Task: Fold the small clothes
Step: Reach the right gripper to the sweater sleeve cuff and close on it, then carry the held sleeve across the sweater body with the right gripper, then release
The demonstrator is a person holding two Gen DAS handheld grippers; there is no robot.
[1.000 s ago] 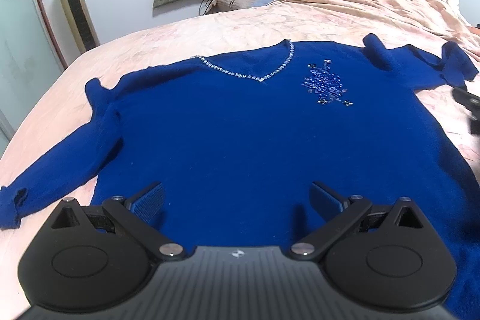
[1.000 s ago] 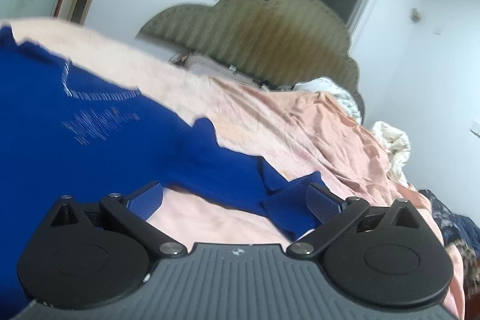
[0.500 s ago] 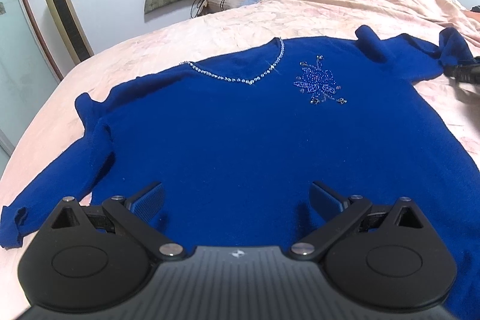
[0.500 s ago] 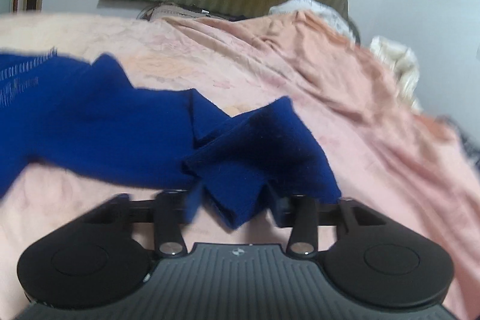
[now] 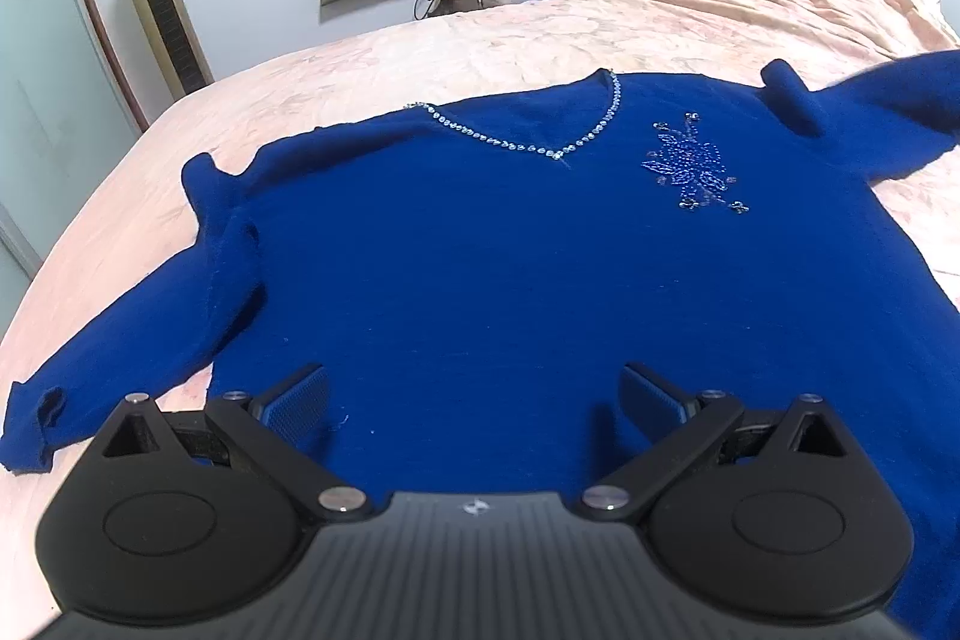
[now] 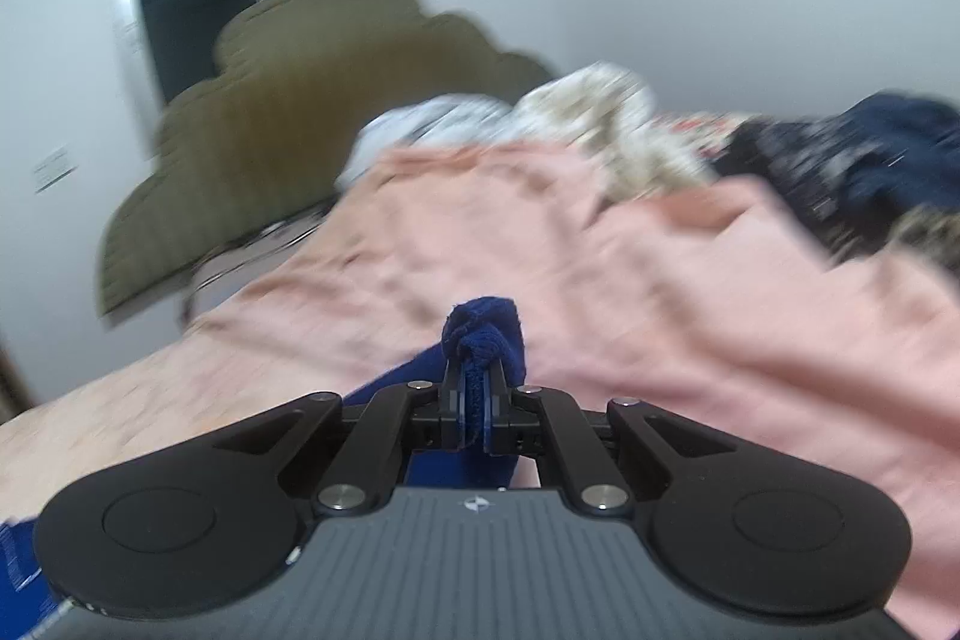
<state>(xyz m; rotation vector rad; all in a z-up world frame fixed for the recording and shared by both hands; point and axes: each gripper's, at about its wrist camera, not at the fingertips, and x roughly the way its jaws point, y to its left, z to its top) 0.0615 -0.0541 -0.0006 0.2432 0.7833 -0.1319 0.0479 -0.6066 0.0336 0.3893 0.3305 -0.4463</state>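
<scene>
The right gripper [image 6: 477, 400] is pinching the sweater's [image 5: 510, 268] right sleeve cuff [image 6: 483, 334], the body lying flat on the bed [image 5: 420, 58] leftward (under the left gripper [image 5: 474, 394], hovering with jaws apart).

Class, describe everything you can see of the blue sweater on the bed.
The blue sweater looks like a soft, deep-blue knit. It lies front-up, mostly flat, on the pink bedspread. Rhinestones edge its V-neck; a beaded flower decorates the chest. One sleeve trails flat beside the body. The right gripper is clamped on the other sleeve's bunched end. The open left gripper is above the hem.
</scene>
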